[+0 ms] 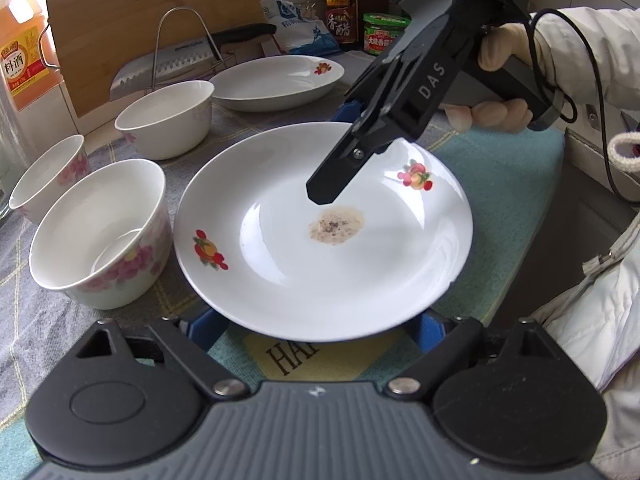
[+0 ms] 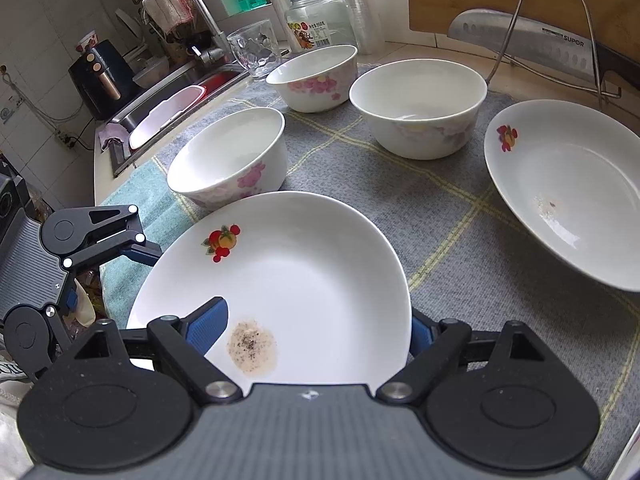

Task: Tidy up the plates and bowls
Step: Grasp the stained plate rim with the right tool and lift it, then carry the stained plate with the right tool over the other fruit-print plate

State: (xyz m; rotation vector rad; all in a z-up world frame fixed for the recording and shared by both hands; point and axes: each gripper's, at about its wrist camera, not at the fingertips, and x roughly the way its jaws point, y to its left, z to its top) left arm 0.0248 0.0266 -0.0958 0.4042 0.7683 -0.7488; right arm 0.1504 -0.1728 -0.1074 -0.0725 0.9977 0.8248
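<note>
Both grippers, left [image 1: 316, 326] and right [image 2: 316, 326], straddle the stained plate [image 1: 320, 240] beside the bowls [image 1: 100, 232], jaws spread, apparently to lift it level

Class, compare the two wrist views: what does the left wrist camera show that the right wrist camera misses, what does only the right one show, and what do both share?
Only the left wrist view shows the person's hand holding the right tongs, a dark sauce bottle and a green-lidded jar.

Only the right wrist view shows the sink, the tap, a drinking glass and the left tongs.

Both show the stained plate, a second plate, three bowls, the knife and the checked cloth.
</note>
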